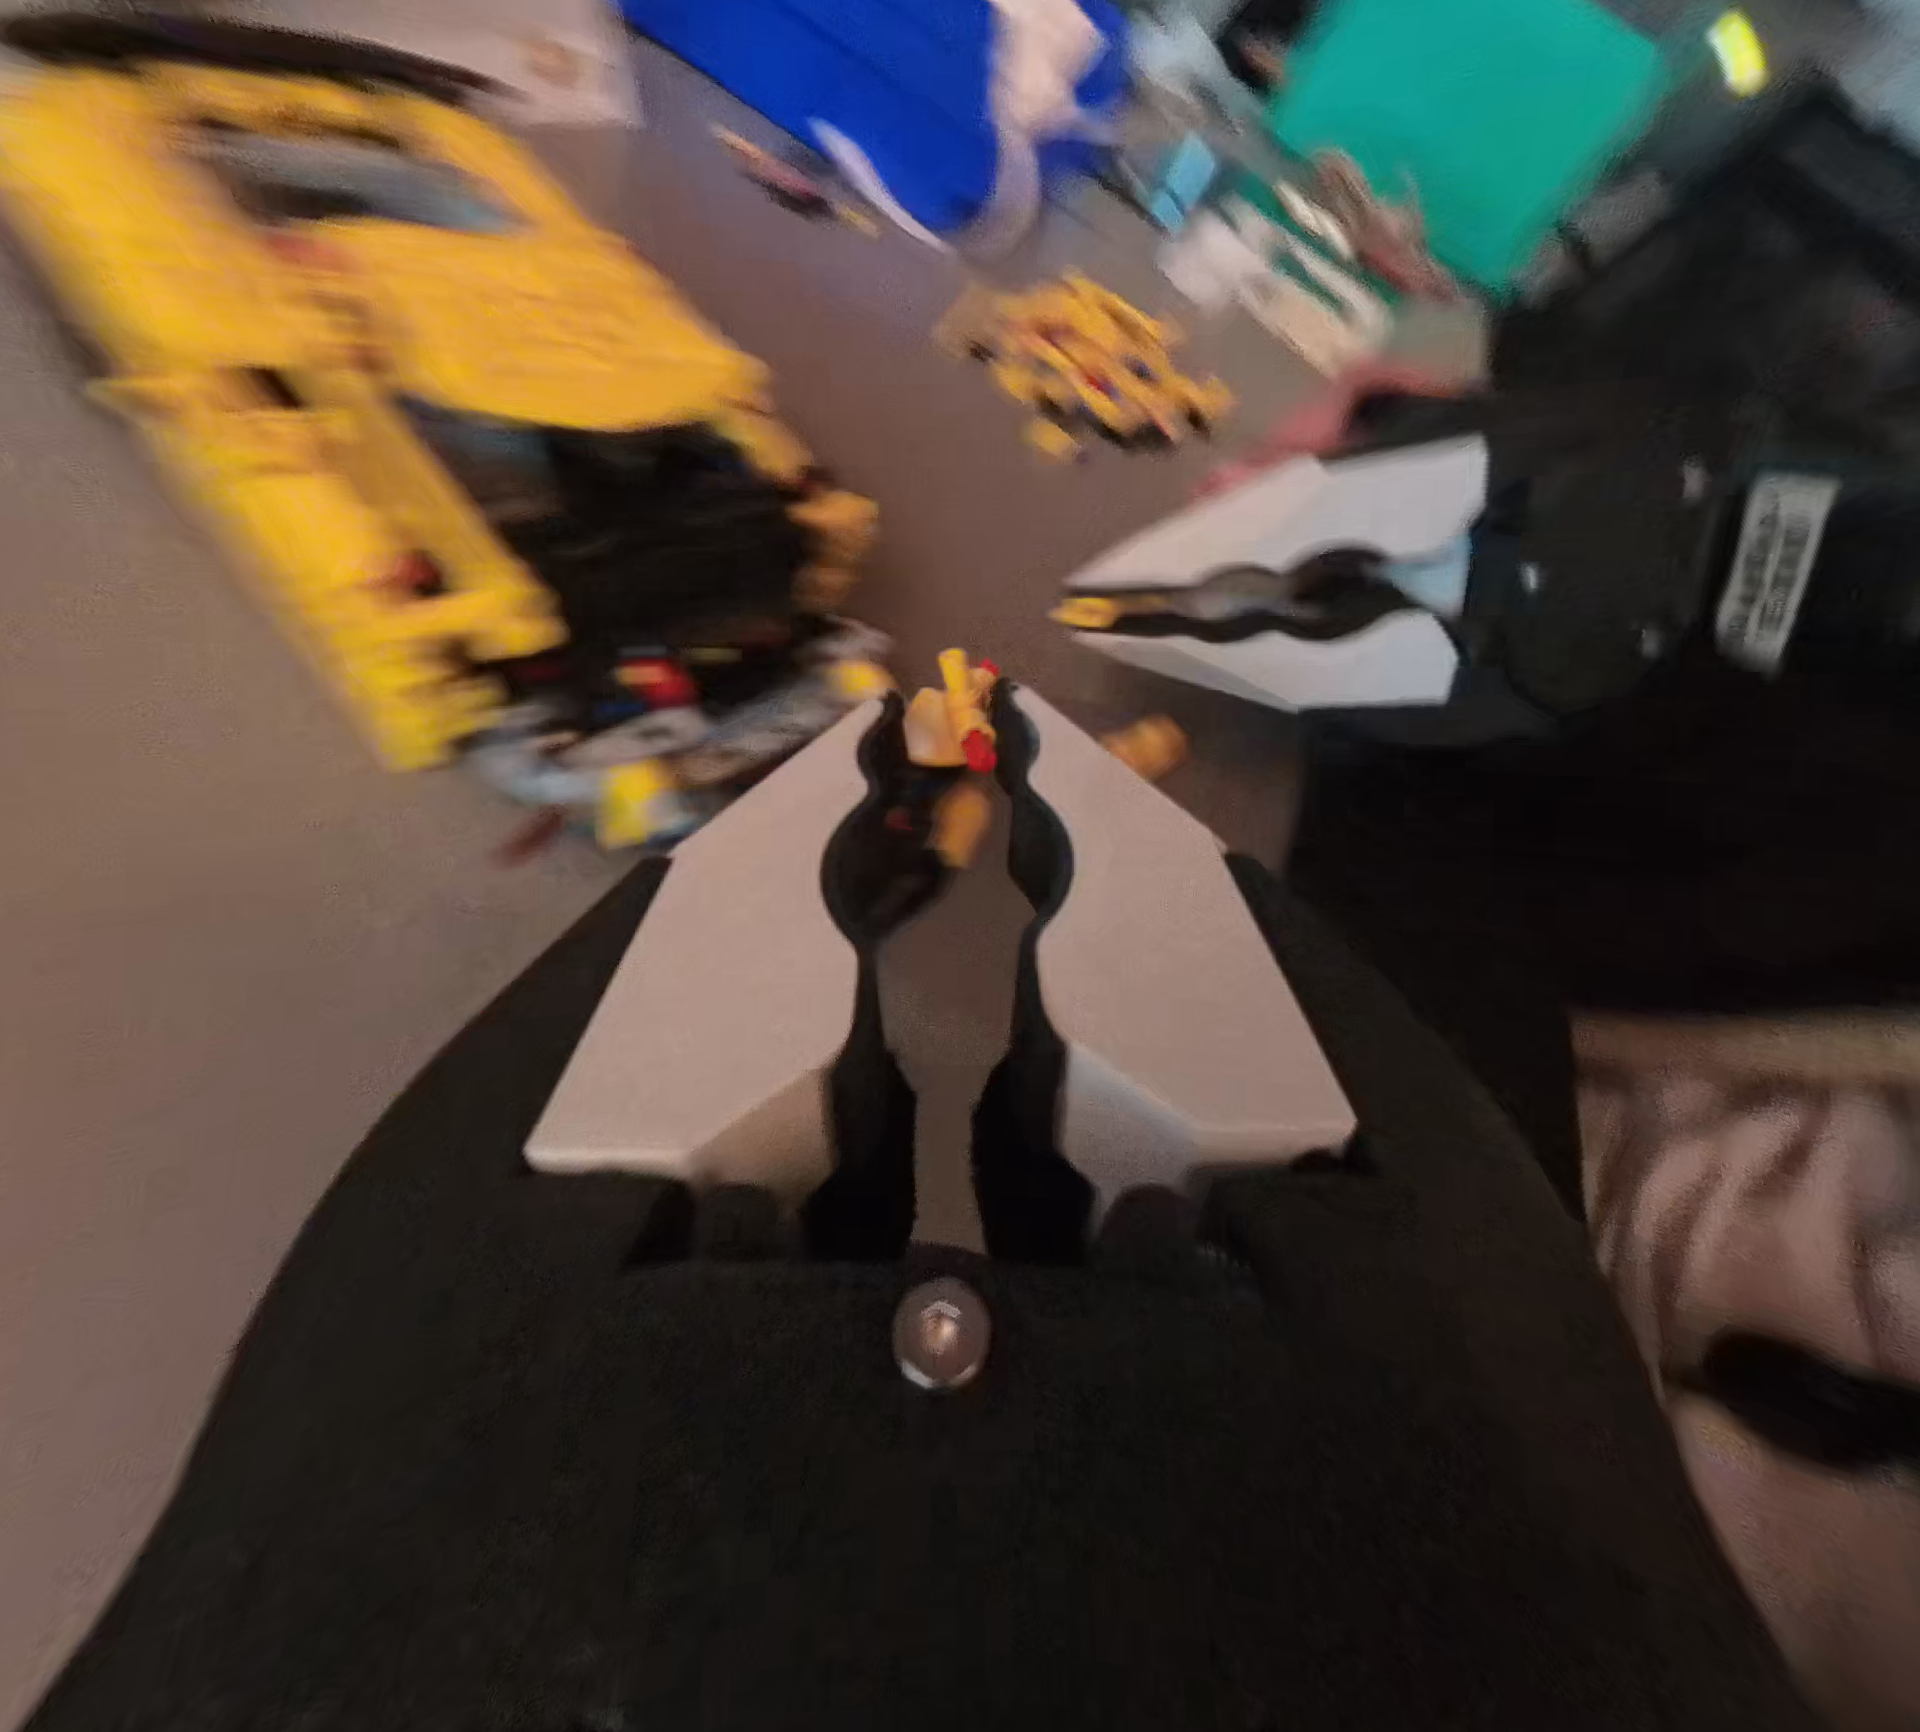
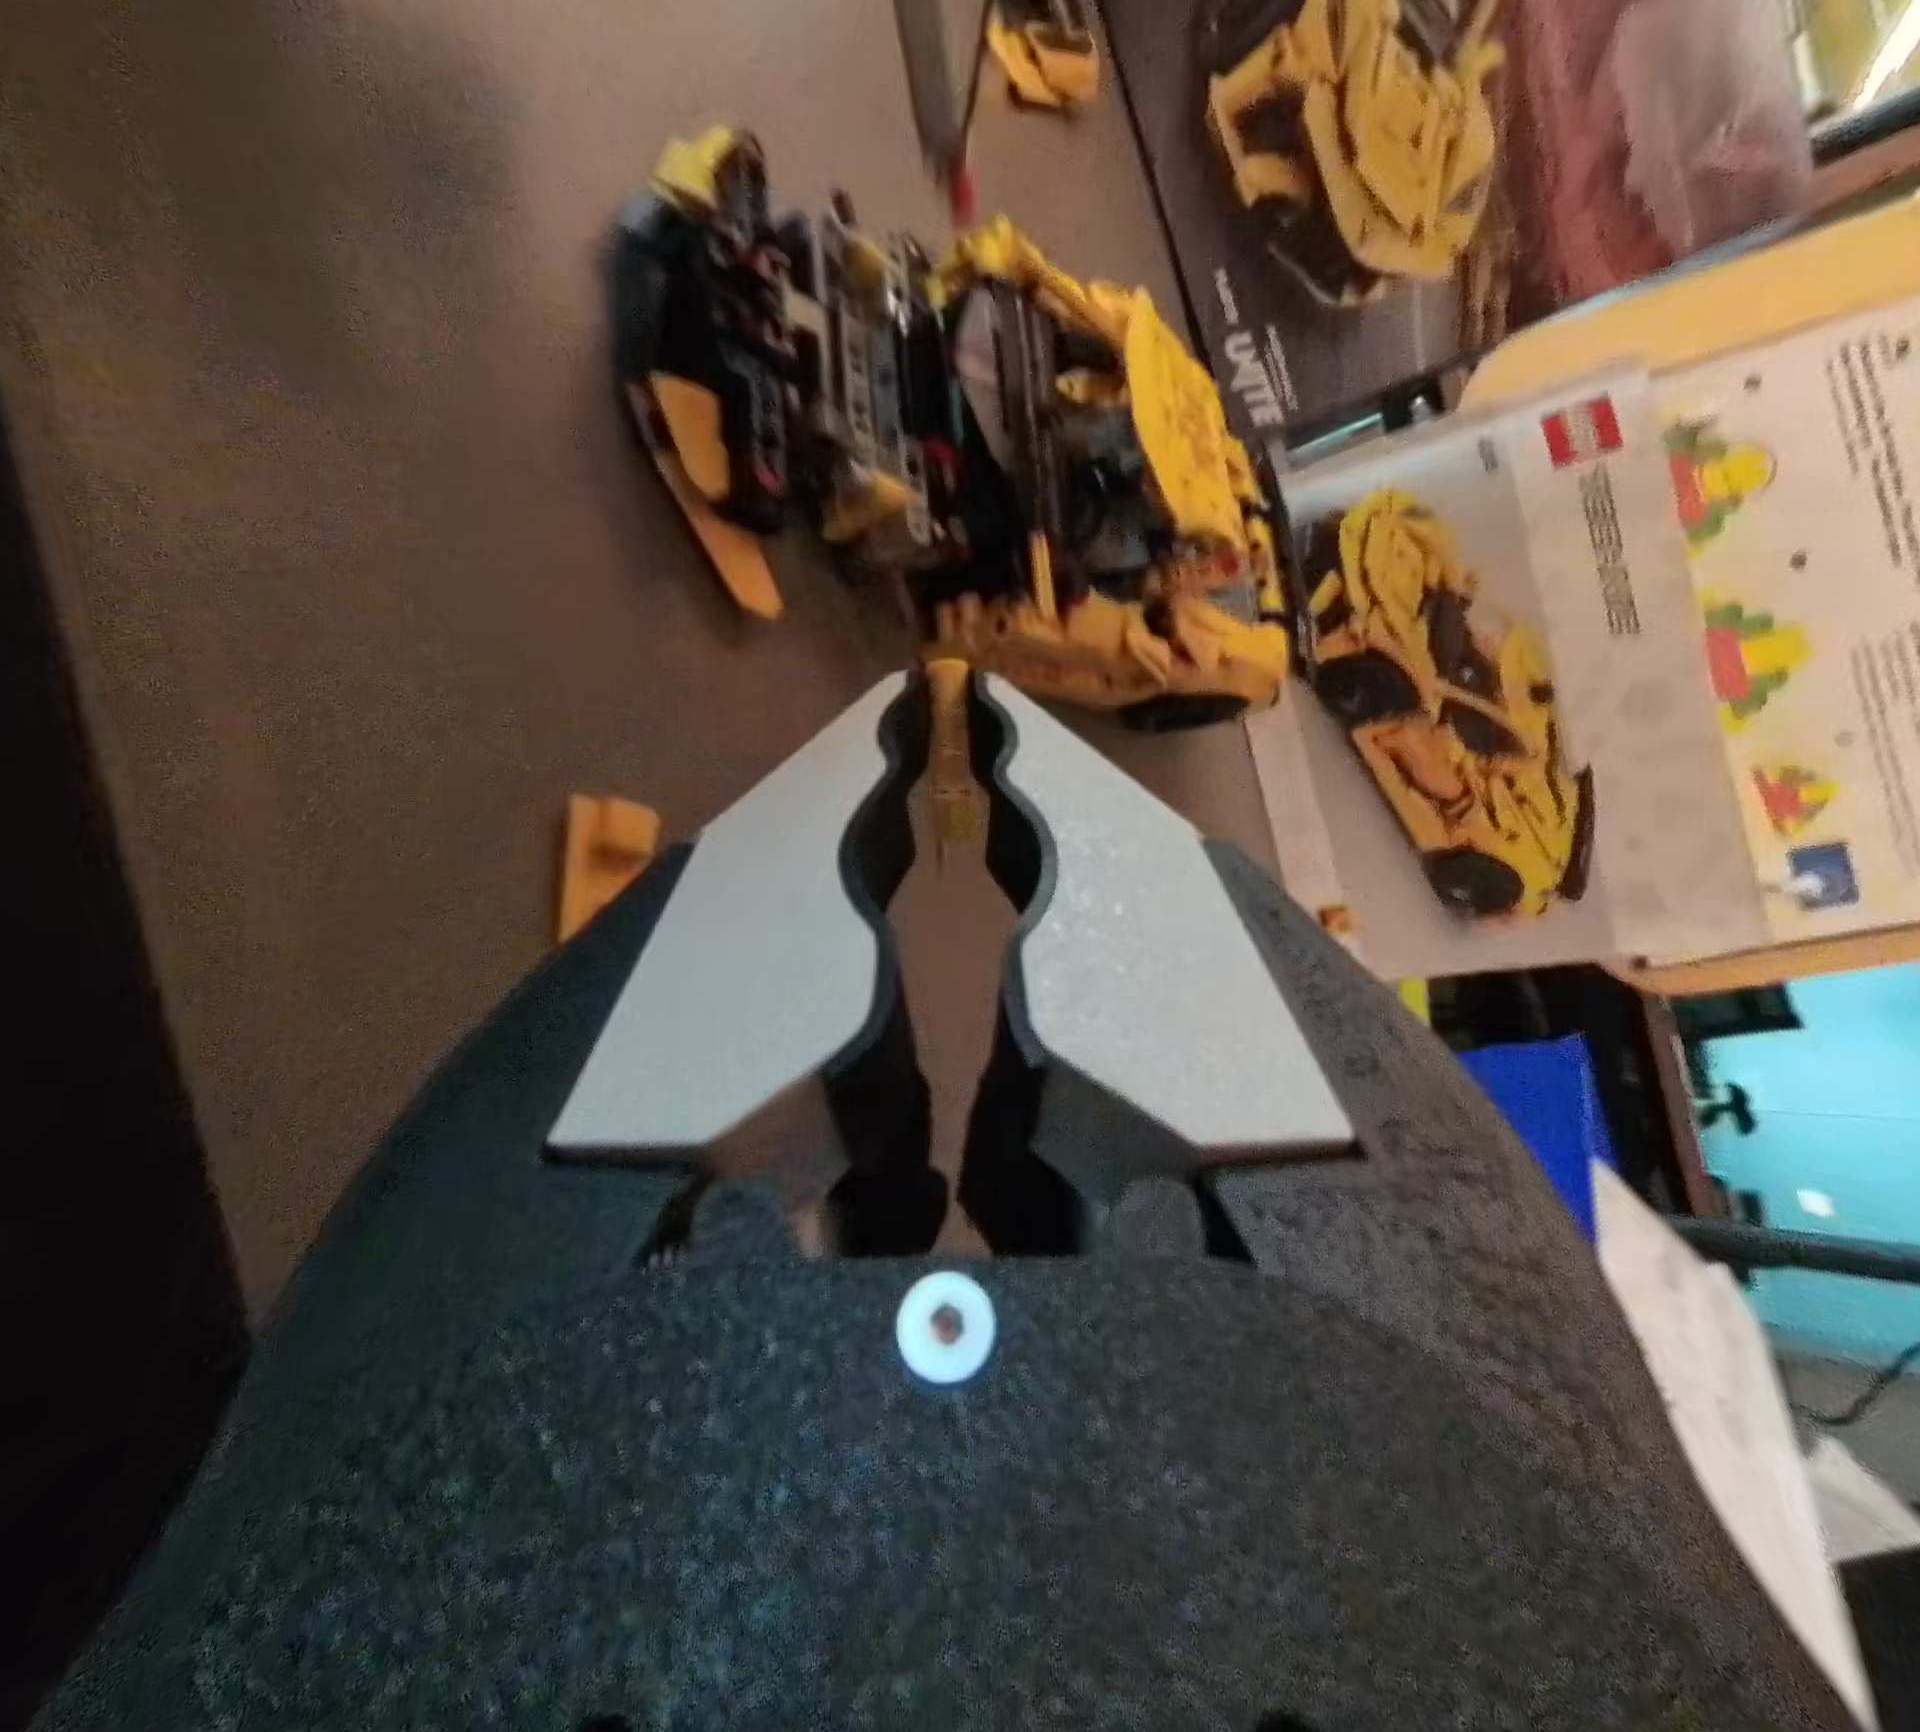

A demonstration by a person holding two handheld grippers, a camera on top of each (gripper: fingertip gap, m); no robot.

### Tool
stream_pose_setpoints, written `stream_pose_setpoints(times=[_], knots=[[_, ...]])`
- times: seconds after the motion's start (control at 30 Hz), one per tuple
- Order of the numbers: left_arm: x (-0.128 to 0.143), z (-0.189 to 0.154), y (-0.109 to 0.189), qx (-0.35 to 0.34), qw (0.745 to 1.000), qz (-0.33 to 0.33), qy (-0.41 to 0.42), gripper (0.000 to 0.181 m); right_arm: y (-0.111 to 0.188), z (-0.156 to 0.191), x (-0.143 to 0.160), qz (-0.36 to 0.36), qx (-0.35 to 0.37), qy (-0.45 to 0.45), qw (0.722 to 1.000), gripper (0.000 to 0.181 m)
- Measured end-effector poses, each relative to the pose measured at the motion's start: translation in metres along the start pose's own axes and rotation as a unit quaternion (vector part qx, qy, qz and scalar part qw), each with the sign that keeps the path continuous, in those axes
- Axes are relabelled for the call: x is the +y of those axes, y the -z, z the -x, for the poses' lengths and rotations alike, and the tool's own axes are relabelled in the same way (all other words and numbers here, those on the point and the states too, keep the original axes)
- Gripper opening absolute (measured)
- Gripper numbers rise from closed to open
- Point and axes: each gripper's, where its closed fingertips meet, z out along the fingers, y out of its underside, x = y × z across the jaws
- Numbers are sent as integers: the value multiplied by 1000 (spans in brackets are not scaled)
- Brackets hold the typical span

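Observation:
My left gripper is shut on a small yellow and red brick assembly and holds it above the brown table. The right gripper shows in the left wrist view at the right, shut on a thin yellow piece. In the right wrist view my right gripper is shut on that narrow yellow brick piece. A partly built yellow and black brick car lies just past its tips; it also shows blurred in the left wrist view.
A pile of loose yellow bricks lies farther back. A blue and white box stands behind. The set's box and instruction booklet lie at the right. A flat orange piece and a small yellow sub-build rest on the table. Across from one pair of fingers to the other is roughly 8 cm.

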Motion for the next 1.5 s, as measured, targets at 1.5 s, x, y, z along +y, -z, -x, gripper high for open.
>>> stream_pose_setpoints(times=[1.5], knots=[[42,-63,-14,66,939,81,-327,16,18,48,-58,-133,-250,-220,934,3]])
